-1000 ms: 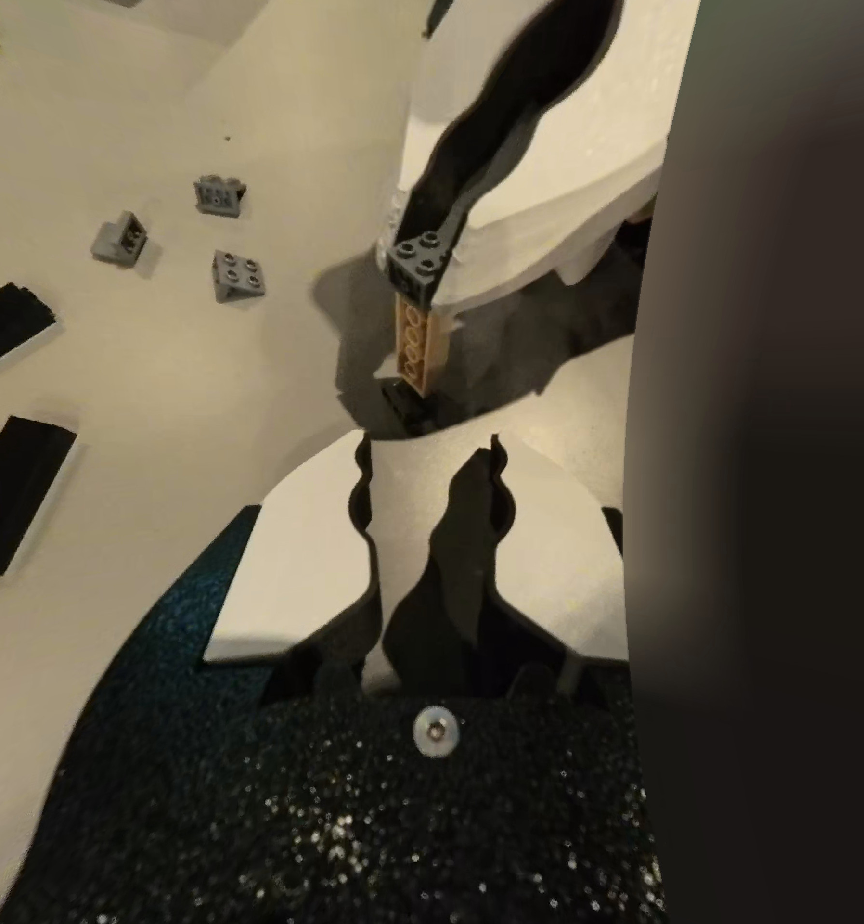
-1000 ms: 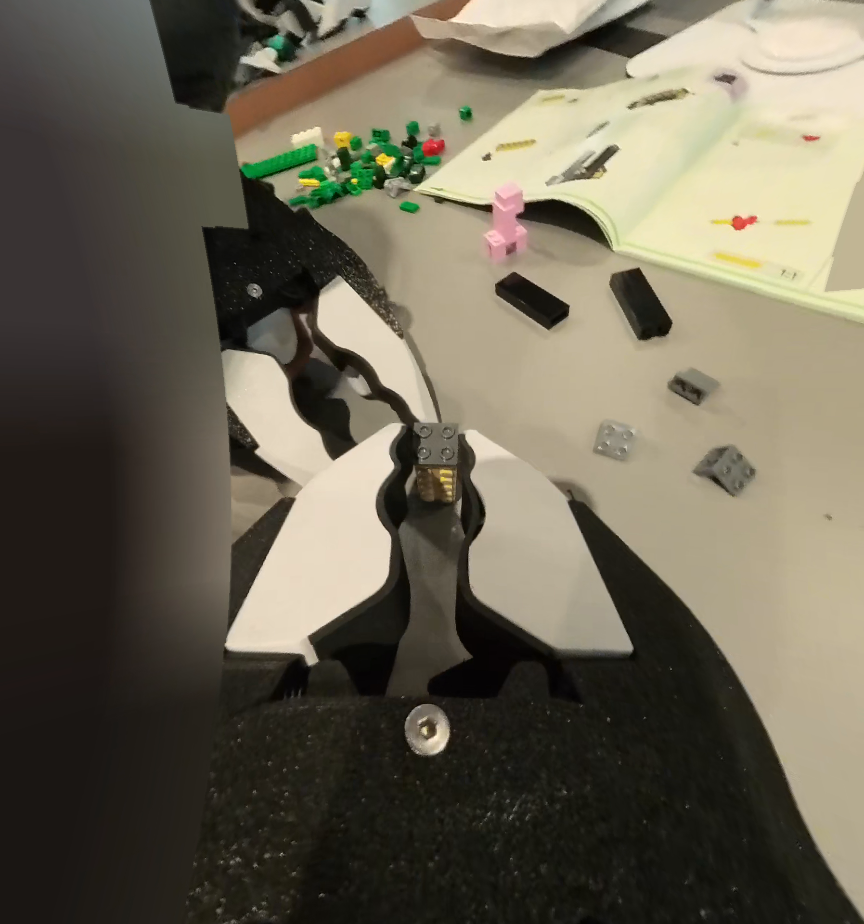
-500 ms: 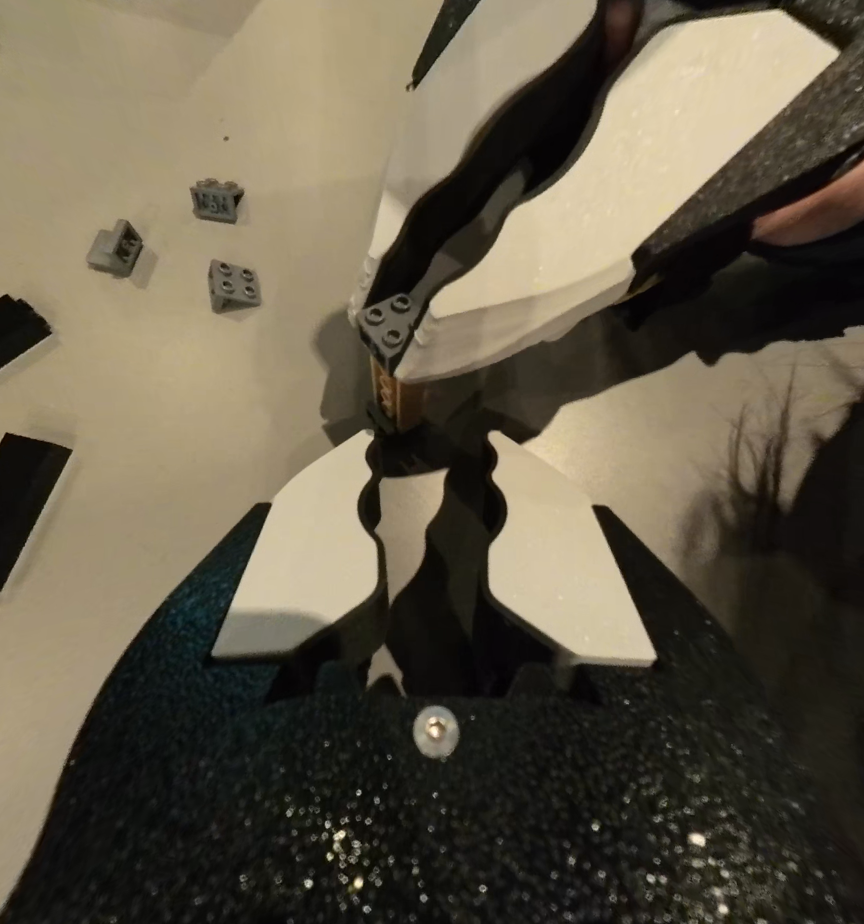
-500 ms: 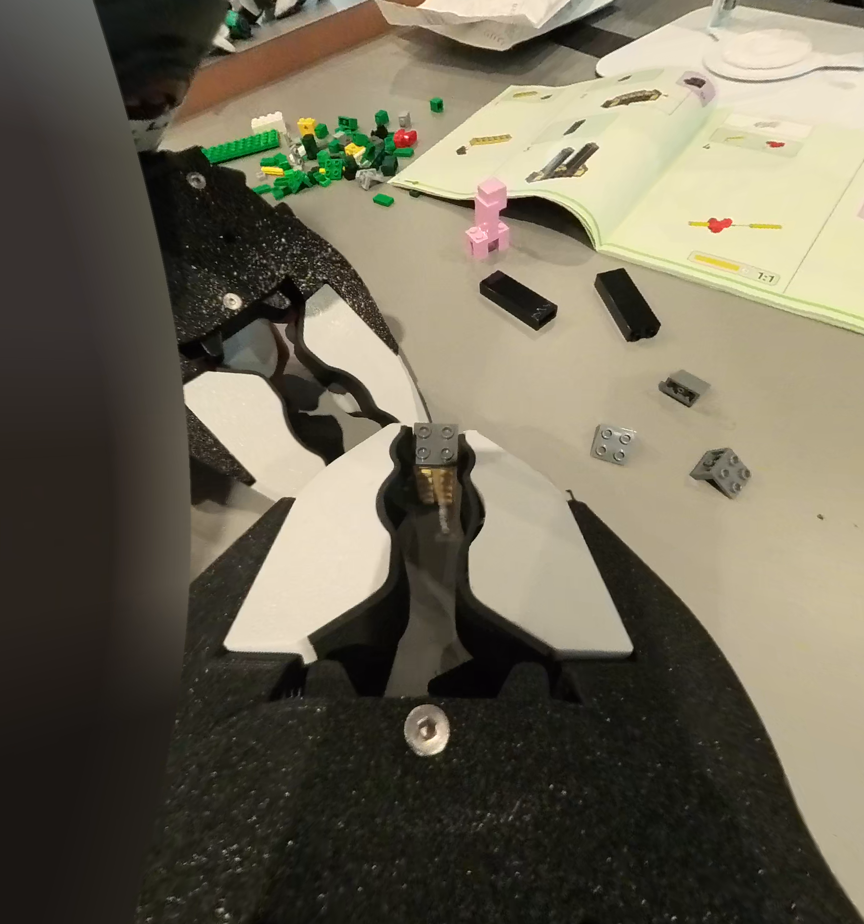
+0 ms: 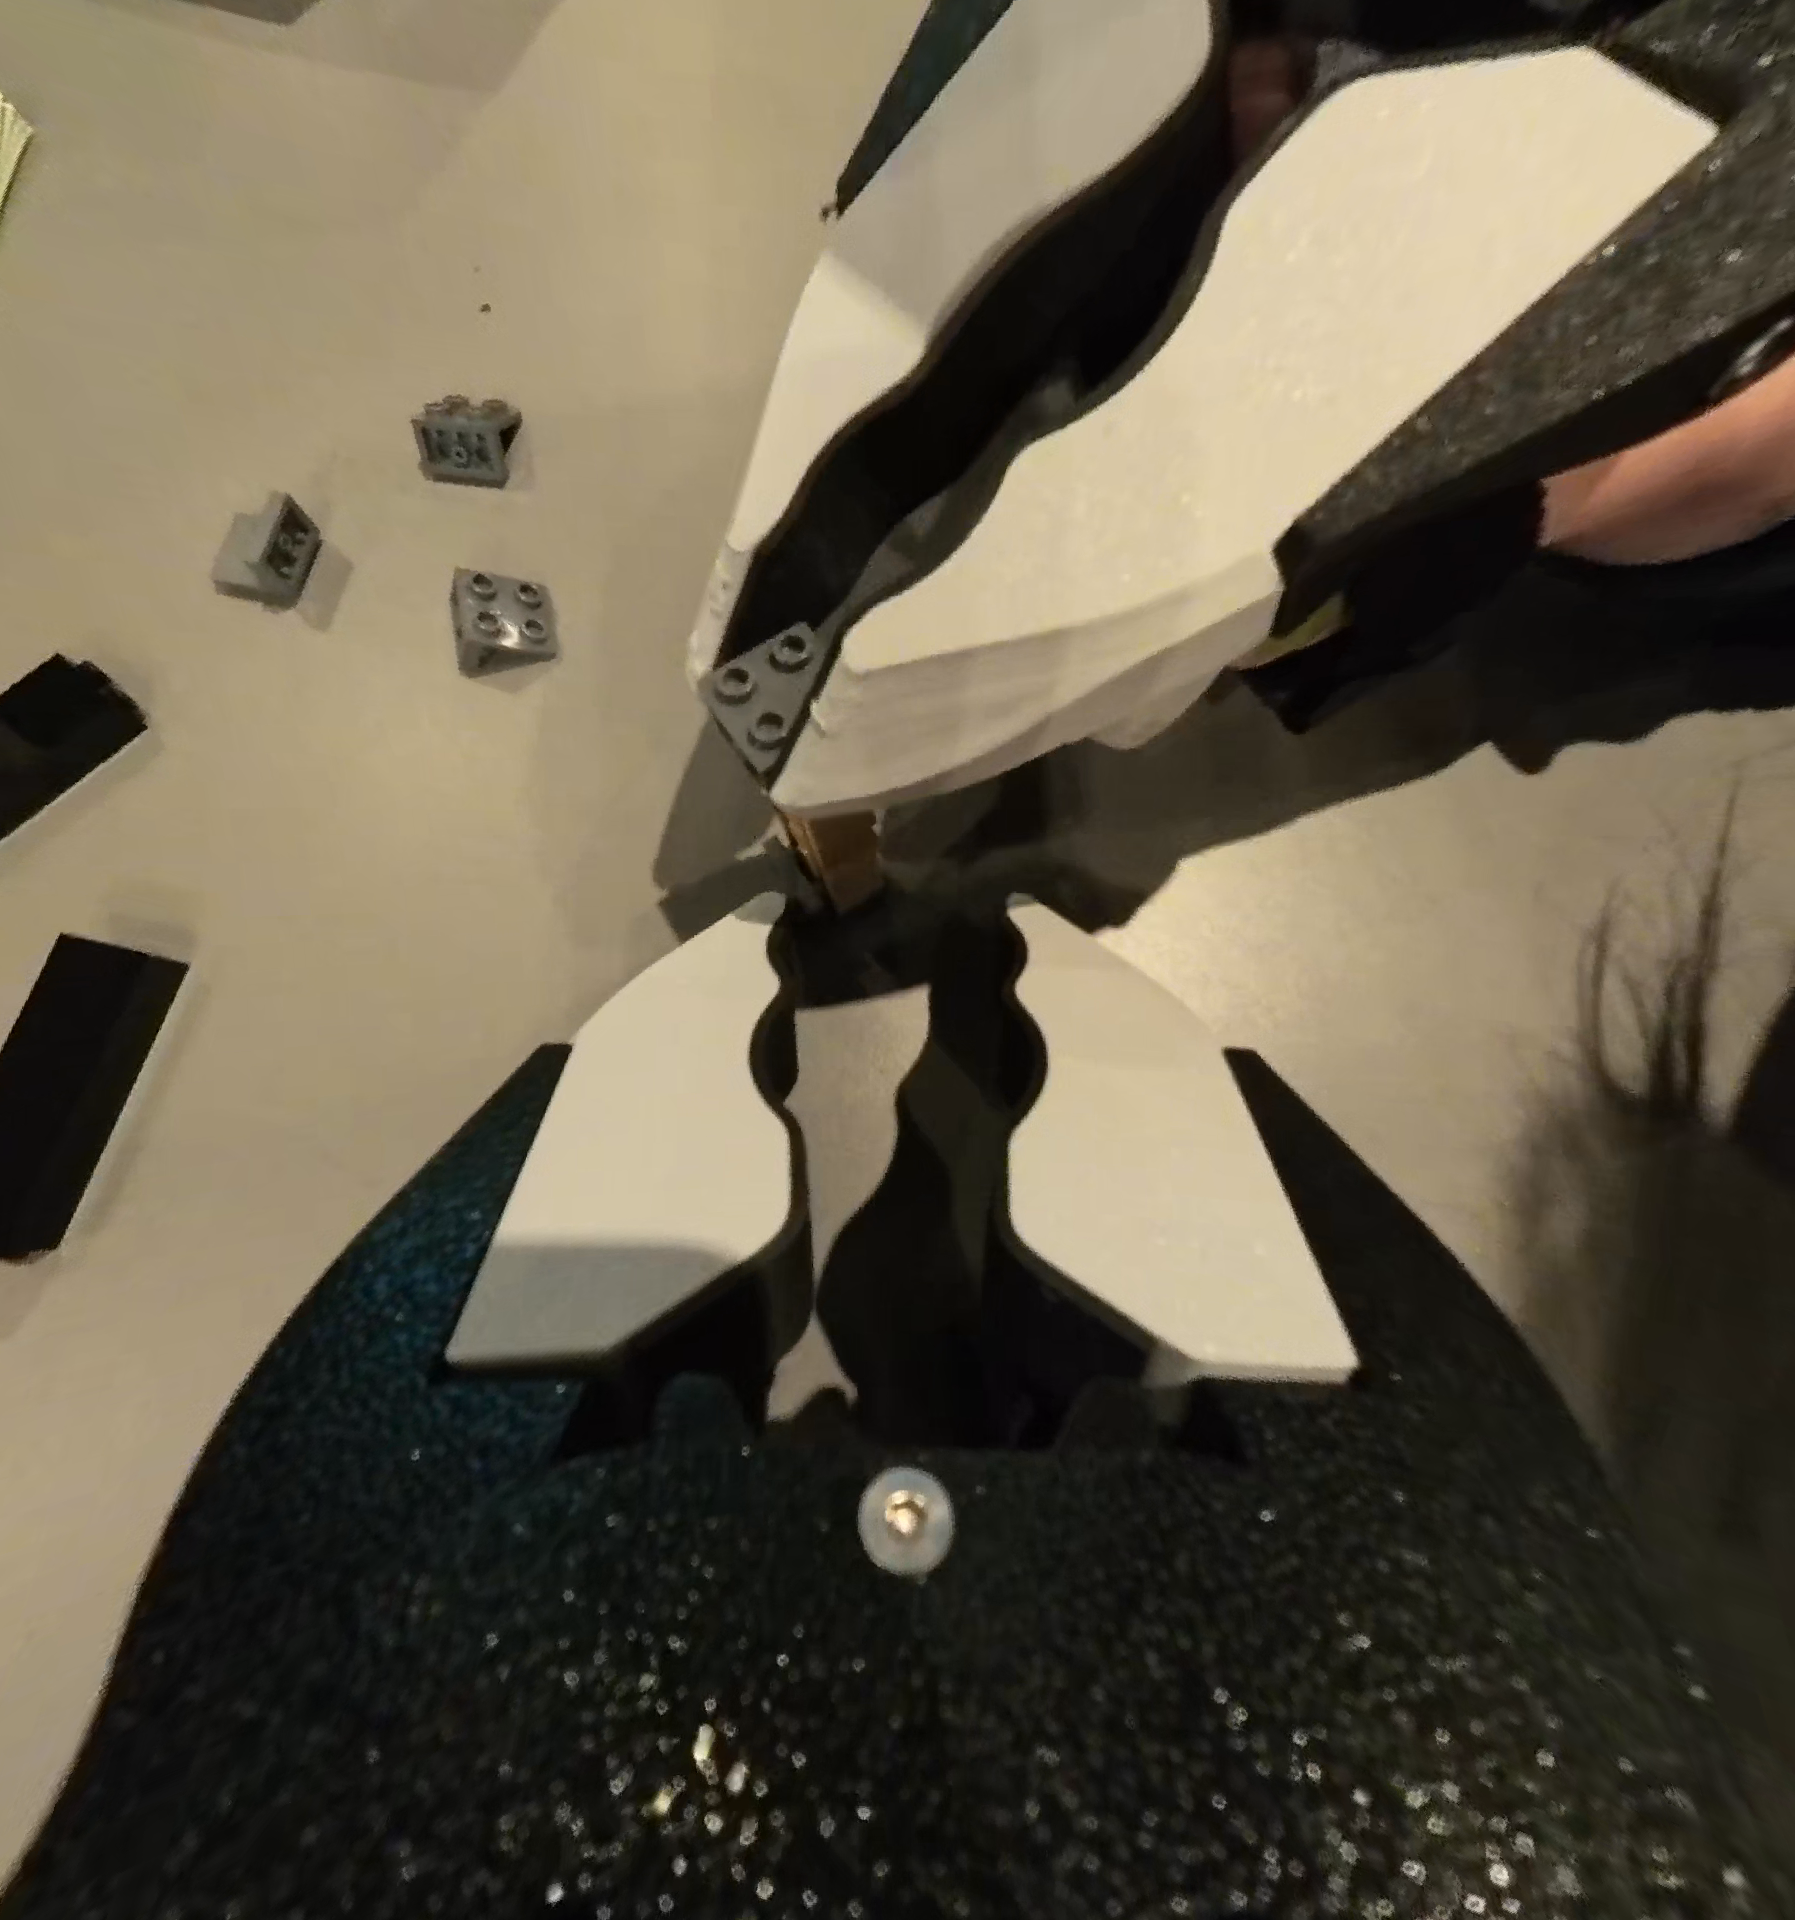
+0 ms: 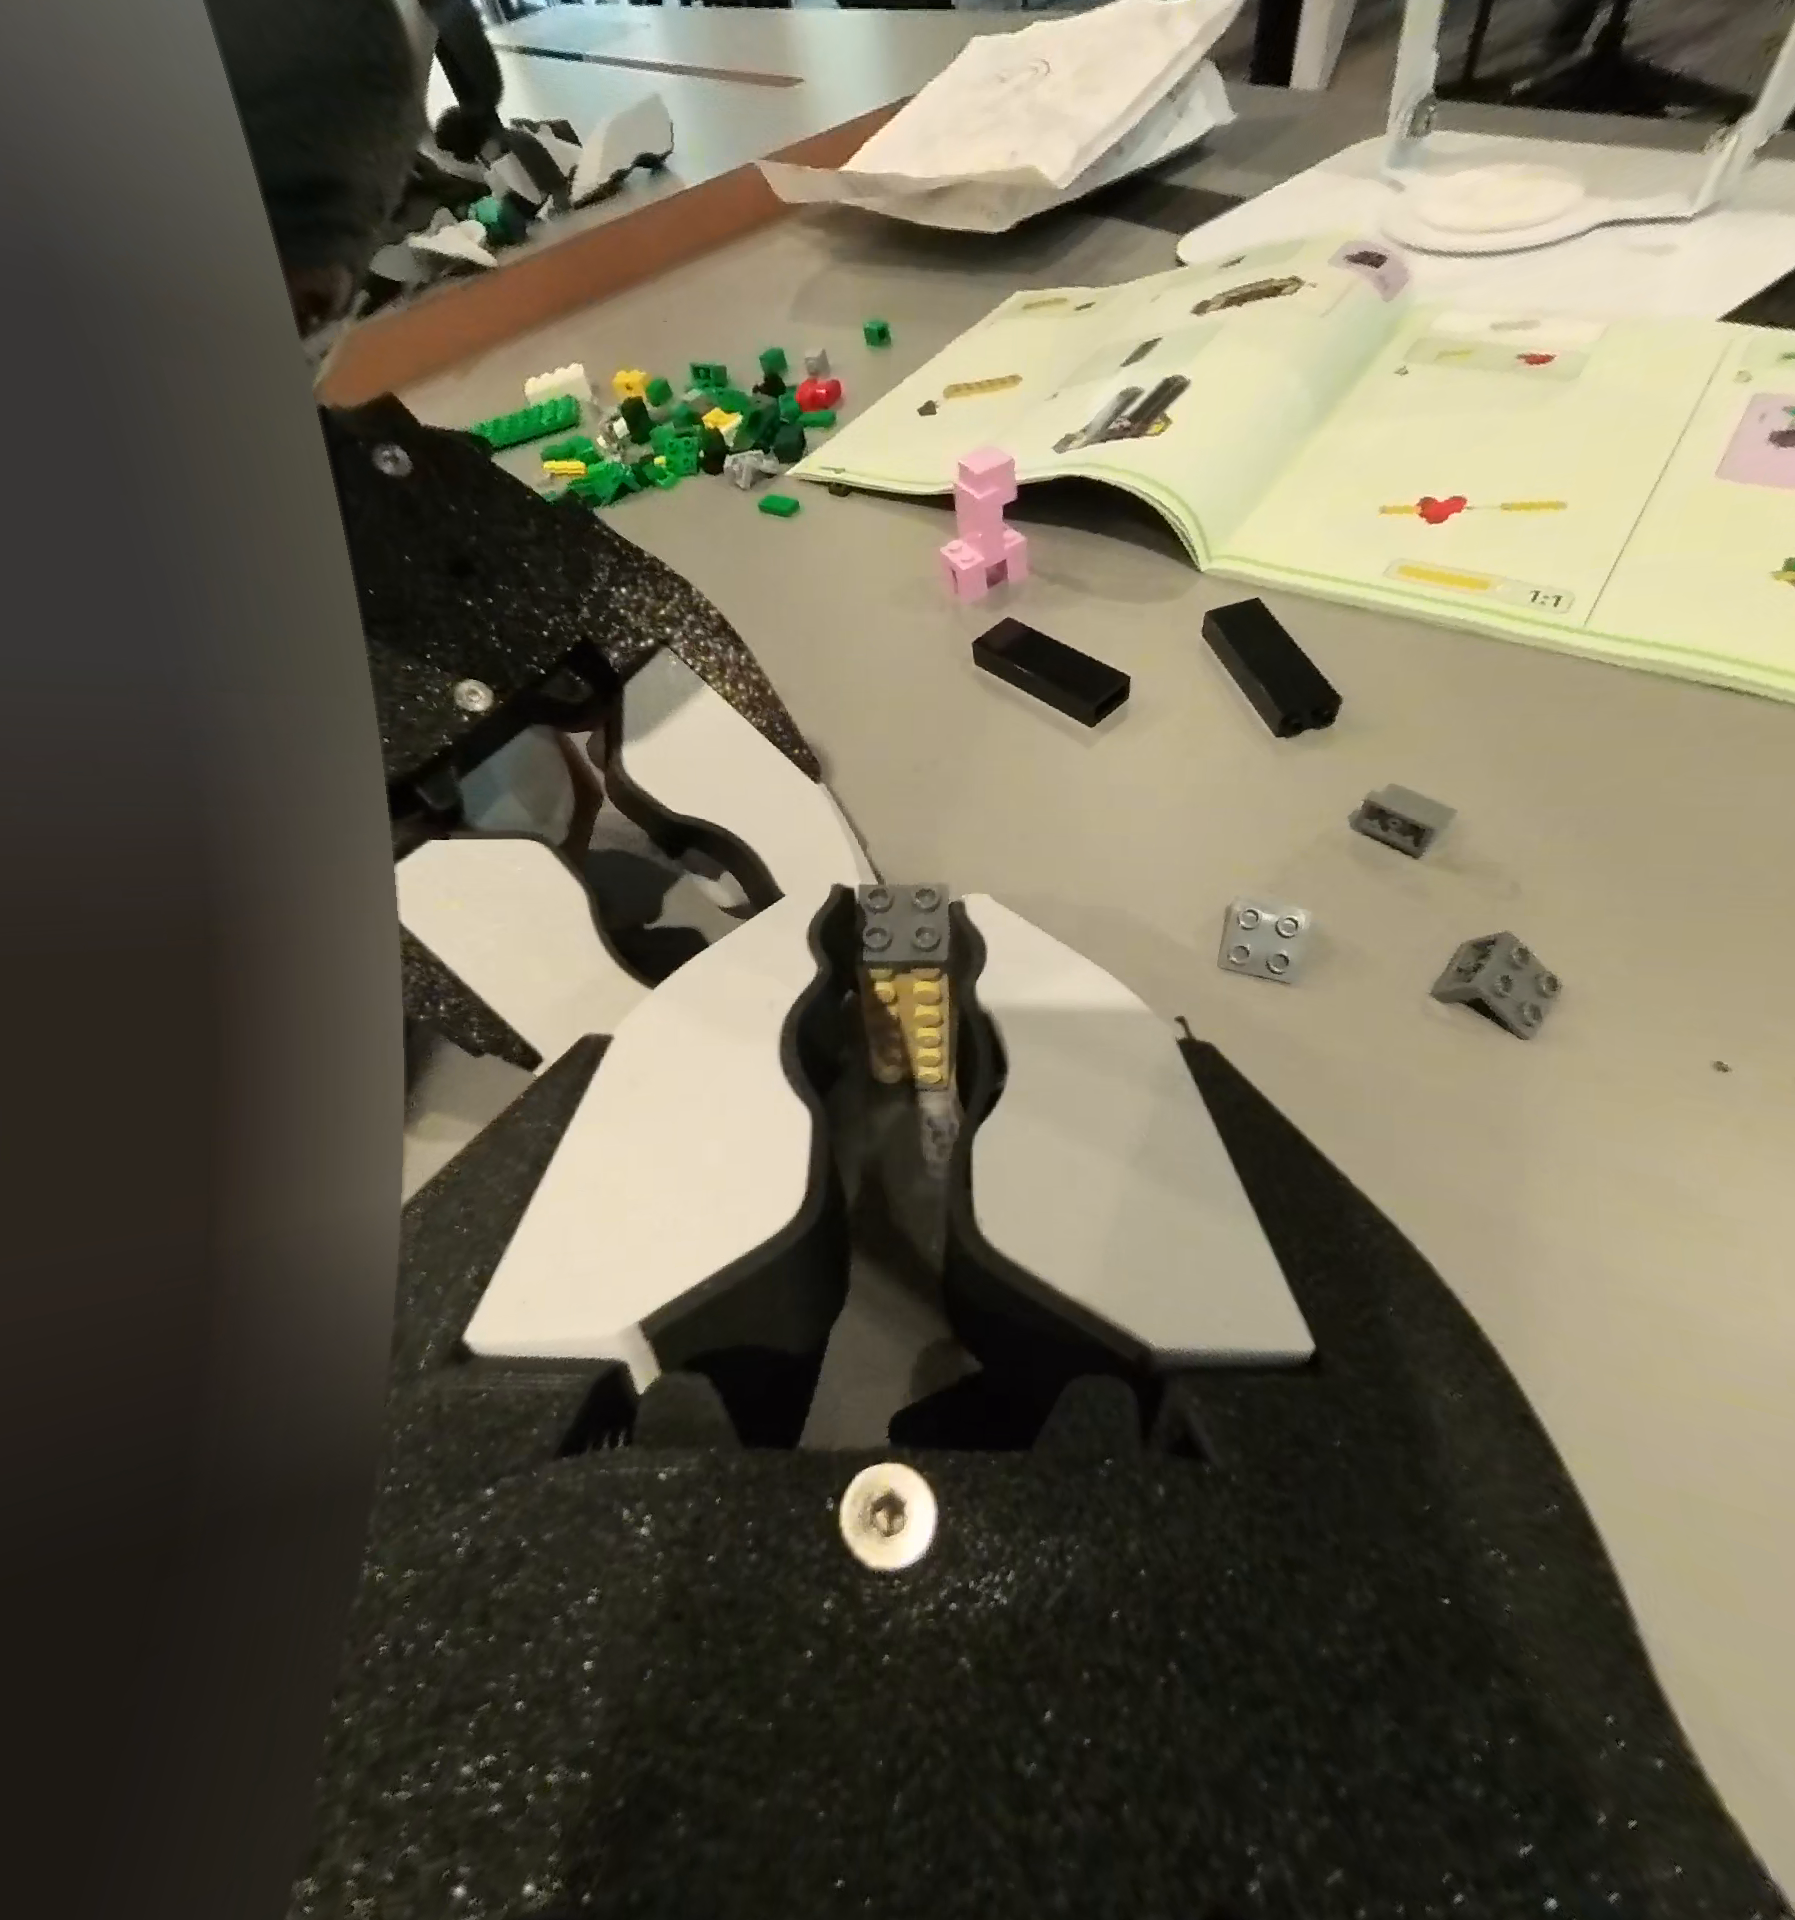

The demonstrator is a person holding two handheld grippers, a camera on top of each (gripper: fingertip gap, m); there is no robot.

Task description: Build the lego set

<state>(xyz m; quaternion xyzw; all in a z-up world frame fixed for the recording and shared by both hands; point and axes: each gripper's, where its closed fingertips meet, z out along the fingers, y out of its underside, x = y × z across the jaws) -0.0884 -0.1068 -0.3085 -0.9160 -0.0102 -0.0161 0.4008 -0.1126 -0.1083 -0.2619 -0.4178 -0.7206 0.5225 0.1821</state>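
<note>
Between right tool (image 6: 901, 940) tips: gripped brick stack (image 6: 905, 971).

printed marks on open booklet (image 6: 1392, 457)

We note a grey tabletop (image 6: 1495, 1195) beneath the jaws. Far ahead of them run a brown table edge (image 6: 560, 244) and a pale second table (image 6: 727, 52).
</note>
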